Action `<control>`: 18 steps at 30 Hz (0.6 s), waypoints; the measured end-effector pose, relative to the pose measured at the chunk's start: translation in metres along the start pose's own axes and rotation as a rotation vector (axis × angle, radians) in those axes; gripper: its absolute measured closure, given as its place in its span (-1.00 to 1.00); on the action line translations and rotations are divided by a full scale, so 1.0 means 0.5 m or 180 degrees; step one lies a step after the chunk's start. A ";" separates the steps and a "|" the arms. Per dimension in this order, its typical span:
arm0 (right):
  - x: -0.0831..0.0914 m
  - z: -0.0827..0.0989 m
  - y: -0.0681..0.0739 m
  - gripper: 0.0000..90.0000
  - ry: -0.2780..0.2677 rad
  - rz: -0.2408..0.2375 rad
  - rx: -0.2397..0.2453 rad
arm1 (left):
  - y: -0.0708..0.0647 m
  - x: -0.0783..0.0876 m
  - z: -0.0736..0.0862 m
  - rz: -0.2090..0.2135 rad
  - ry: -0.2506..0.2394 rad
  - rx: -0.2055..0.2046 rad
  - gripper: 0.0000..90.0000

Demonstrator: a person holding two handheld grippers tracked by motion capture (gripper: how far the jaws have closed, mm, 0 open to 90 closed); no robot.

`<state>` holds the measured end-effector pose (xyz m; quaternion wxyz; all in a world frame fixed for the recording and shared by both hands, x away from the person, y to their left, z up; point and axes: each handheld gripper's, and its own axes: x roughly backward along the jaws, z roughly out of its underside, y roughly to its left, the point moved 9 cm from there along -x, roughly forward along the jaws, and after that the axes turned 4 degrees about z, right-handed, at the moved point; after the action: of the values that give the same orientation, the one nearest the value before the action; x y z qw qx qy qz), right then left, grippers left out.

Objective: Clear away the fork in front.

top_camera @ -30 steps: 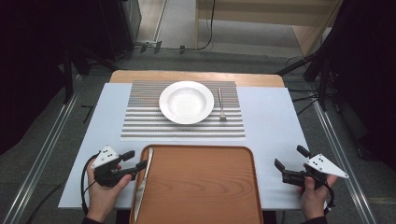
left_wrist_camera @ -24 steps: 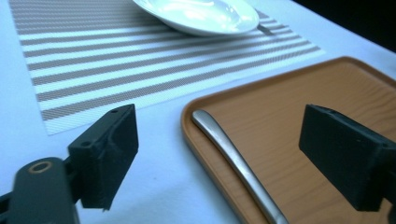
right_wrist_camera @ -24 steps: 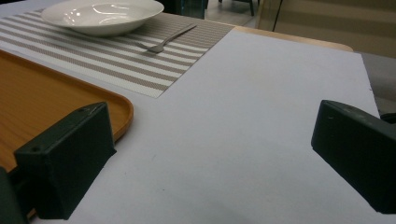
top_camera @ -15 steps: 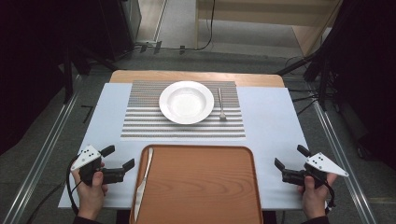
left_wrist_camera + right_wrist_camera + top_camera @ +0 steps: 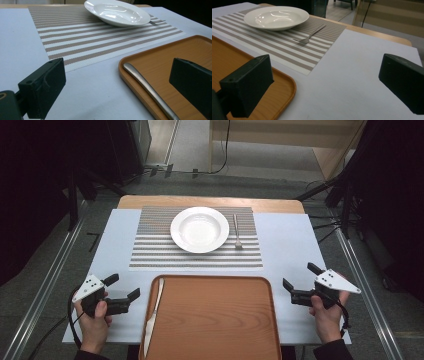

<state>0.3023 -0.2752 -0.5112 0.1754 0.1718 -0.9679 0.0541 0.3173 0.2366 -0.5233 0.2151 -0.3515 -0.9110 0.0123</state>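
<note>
We see the left hand-held gripper [image 5: 123,292] at the near left of the worktop [image 5: 295,245], jaws spread wide with nothing between them. The knife [image 5: 153,312] lies just to its right, apart from it, along the left inside edge of the wooden tray [image 5: 215,320], handle pointing far. Our right hand-held gripper [image 5: 301,282] sits past the tray's right edge, jaws likewise spread and holding nothing. Farther off, the striped placemat [image 5: 150,245] carries the white plate [image 5: 200,229] with the fork [image 5: 237,232] just right of it. Bare worktop lies between each hand-held gripper and the placemat.
</note>
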 end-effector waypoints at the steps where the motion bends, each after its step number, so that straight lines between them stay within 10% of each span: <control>1: -0.009 -0.006 0.005 -1.00 0.0015 -0.0021 0.0007 | 0.002 -0.001 0.000 -0.0004 0.0002 -0.0006 -1.00; 18: -0.114 -0.071 0.034 -1.00 0.0270 -0.0108 0.0005 | -0.002 -0.011 0.012 -0.0033 0.0007 -0.0108 -1.00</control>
<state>0.3577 -0.2357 -0.4994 0.2170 0.1859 -0.9565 0.0592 0.3180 0.2332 -0.5305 0.2103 -0.3504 -0.9127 -0.0046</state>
